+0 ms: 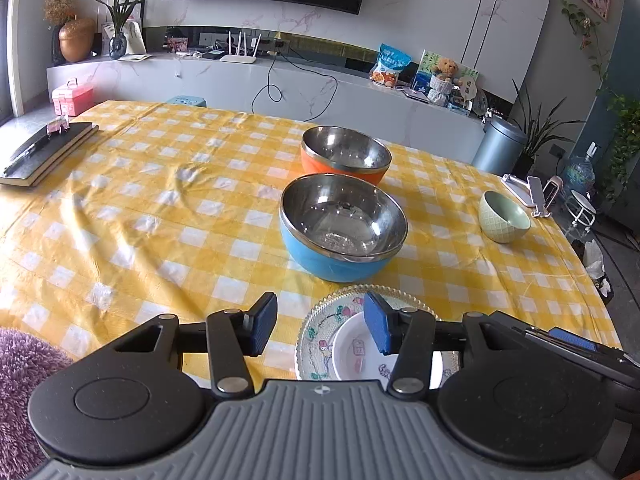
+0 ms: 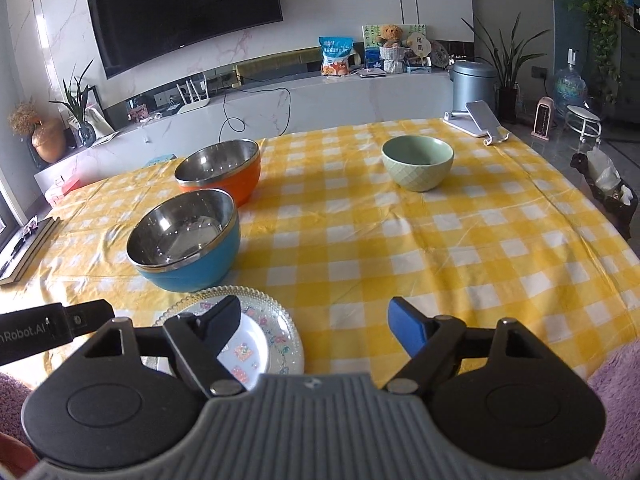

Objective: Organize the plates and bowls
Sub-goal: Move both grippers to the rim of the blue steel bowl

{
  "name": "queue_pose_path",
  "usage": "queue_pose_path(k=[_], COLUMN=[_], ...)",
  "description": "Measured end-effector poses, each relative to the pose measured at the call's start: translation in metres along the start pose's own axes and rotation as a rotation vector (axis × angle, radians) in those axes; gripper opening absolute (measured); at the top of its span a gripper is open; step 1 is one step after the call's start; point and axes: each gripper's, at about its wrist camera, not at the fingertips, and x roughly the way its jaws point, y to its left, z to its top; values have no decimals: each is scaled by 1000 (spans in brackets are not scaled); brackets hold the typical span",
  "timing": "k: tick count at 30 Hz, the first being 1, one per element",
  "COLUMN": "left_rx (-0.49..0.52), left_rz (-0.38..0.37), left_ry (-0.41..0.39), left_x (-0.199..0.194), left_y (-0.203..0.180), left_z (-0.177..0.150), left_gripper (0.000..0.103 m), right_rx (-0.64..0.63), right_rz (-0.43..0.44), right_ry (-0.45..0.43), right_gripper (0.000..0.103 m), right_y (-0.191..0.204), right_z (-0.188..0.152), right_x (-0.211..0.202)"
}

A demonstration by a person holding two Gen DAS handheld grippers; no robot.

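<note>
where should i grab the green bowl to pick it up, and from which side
Probably the green bowl by its rim: it stands upright and open, apart from the other bowls, with bare tablecloth around it. Come from above on the near side with the right gripper, which is open, one finger inside the wall and one outside.

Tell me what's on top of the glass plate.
A small white dish with pictures sits on the glass plate. The grippers' fingers hide the plate's near part.
</note>
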Motion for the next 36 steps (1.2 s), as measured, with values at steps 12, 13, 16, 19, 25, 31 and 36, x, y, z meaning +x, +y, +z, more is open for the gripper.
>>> queue_pose_path(k=[12,13,16,19,25,31,36], left_rx=[-131,-138,-144,-131,-115,-168,-177], left_rz=[-11,-7,17,30,77,55,91], left_ry=[-16,-12,-12,-1,-7,69,132], left_x=[0,2,6,16,41,82,118], left_y=[25,26,25,24,28,38,49], left_z=[44,49,64,76,84,90,101], left_gripper=[79,79,79,80,86,85,82], right_rx=[75,74,68,87,90,104,73], right_rz=[58,53,55,80,88,99,96], right_ry=[63,71,81,83,106,146,197], right_gripper=[79,79,79,79,80,80,78], right_y=[5,7,18,24,33,47,62], right_z=[32,36,49,62,79,97,103], right_x=[13,16,23,31,58,98,135])
